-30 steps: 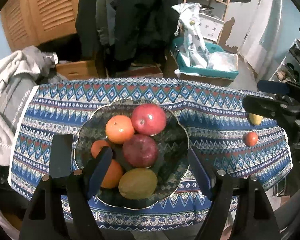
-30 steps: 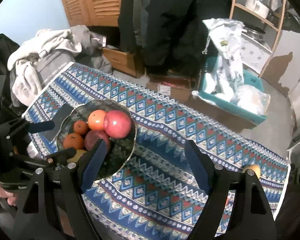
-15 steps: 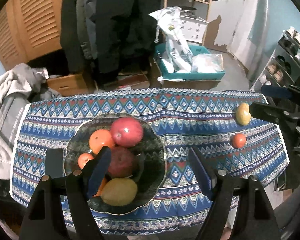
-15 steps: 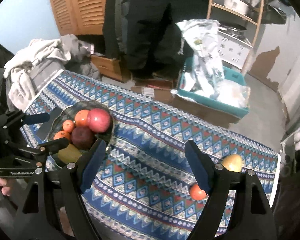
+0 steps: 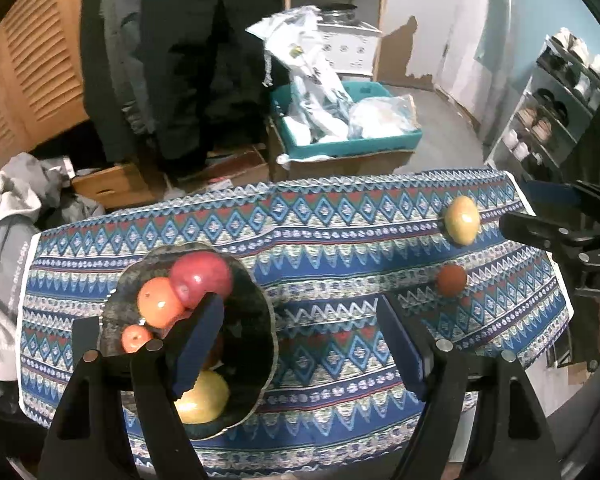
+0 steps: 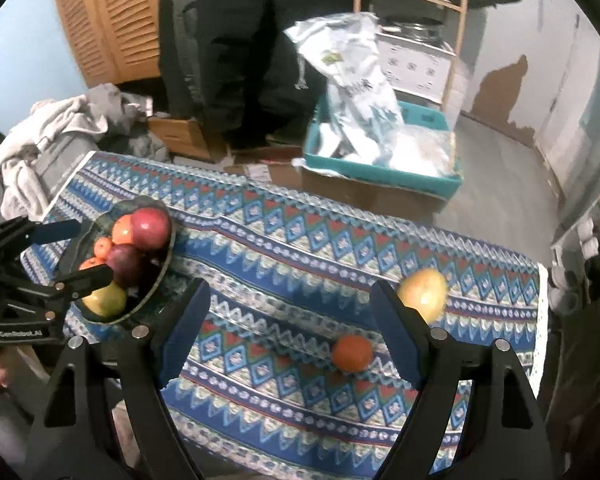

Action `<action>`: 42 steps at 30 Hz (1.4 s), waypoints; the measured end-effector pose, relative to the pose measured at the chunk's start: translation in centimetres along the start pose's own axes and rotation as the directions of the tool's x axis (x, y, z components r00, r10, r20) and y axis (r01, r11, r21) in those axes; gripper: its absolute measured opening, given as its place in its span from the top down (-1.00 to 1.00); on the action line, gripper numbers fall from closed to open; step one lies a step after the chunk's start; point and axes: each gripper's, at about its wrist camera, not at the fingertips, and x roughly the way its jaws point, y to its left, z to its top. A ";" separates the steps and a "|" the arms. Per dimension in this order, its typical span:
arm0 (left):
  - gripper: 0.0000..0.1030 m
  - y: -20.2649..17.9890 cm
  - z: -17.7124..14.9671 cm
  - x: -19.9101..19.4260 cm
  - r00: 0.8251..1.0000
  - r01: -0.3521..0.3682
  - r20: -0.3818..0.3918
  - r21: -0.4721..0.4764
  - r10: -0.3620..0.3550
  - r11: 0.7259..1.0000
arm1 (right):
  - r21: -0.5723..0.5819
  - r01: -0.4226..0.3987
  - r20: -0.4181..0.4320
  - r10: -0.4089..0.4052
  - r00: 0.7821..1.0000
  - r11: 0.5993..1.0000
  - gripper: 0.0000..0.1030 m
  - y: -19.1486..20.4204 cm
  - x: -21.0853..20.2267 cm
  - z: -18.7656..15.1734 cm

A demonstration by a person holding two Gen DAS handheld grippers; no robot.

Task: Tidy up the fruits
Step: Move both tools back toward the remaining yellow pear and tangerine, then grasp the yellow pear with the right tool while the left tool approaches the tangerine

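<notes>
Covering table, patterned cloth [image 6: 300, 240], teal bin [image 6: 380, 172] behind w/ bags

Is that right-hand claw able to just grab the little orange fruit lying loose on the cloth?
Probably yes. The right gripper is open and empty, the small orange fruit lies between its fingers' line of sight, with only bare tablecloth around it.

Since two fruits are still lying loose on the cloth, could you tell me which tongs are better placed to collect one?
The right tongs: they are open above the cloth with the small orange fruit just ahead between their tips. The left tongs, also open, hover beside the bowl.
</notes>
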 end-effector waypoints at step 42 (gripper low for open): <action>-0.66 -8.2 7.5 14.5 0.981 0.107 -0.179 0.157 -0.078 0.982 | 0.244 0.056 -0.293 0.018 0.956 0.968 -0.59 -16.6 15.0 -2.3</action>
